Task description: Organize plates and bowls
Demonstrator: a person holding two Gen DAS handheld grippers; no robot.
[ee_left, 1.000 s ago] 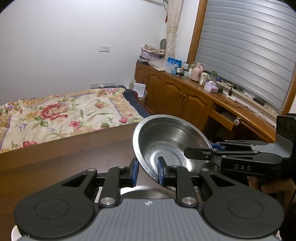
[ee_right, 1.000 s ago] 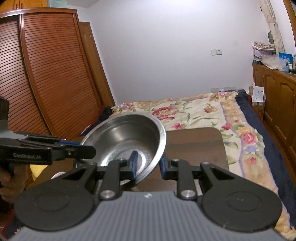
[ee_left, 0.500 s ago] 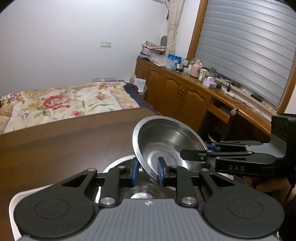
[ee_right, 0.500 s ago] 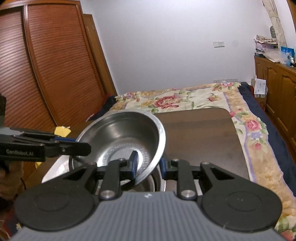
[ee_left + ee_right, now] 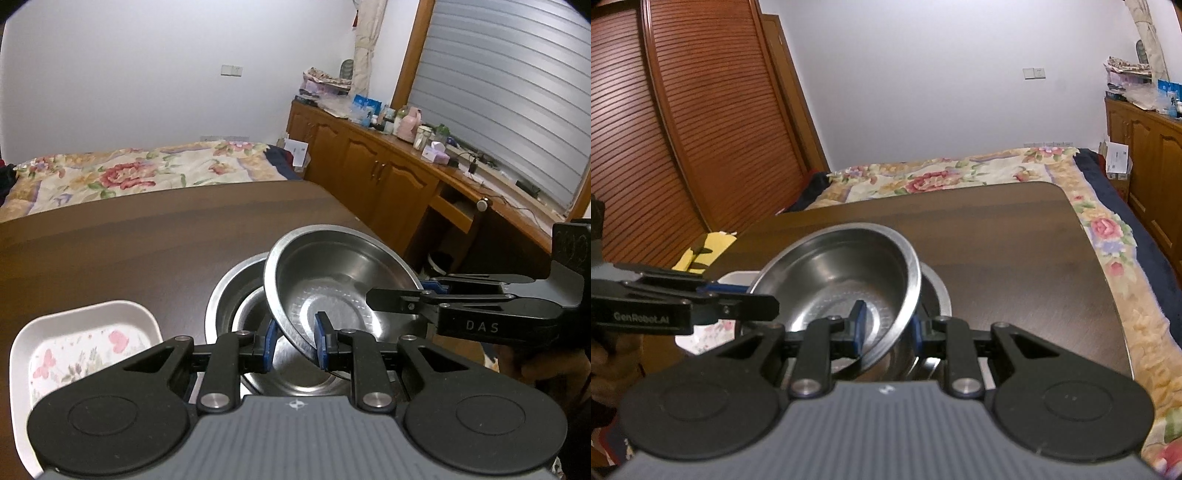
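Steel bowl point(image 5: 343, 280): held tilted between both grippers, above a second steel bowl; its open side faces up and toward the cameras.
Lower steel bowl point(image 5: 236, 295): stands on the dark wooden table point(image 5: 147, 240), partly covered by the held bowl; whether the two touch cannot be told.
Left gripper point(image 5: 294, 345): fingers narrow, blue pads point(image 5: 320, 345) pinching the near left rim of the held bowl, one pad inside the wall and one outside.
Right gripper point(image 5: 885, 328): fingers narrow, clamped on the opposite rim of the same bowl; one blue pad point(image 5: 857, 325) lies inside the bowl, the other outside.
Right gripper in left view point(image 5: 428, 295): enters from the right, tips meeting the bowl's right rim.
Left gripper in right view point(image 5: 738, 301): enters from the left, tips at the bowl's left rim.
White tray point(image 5: 92, 321): rectangular with rounded corners and a floral print, on the table just left of the lower bowl.
Bed point(image 5: 140, 173): floral cover, beyond the table's far edge.
Wooden cabinets point(image 5: 388, 181): far right, top crowded with small items.
Louvred wardrobe doors point(image 5: 665, 122): far left in the right wrist view.
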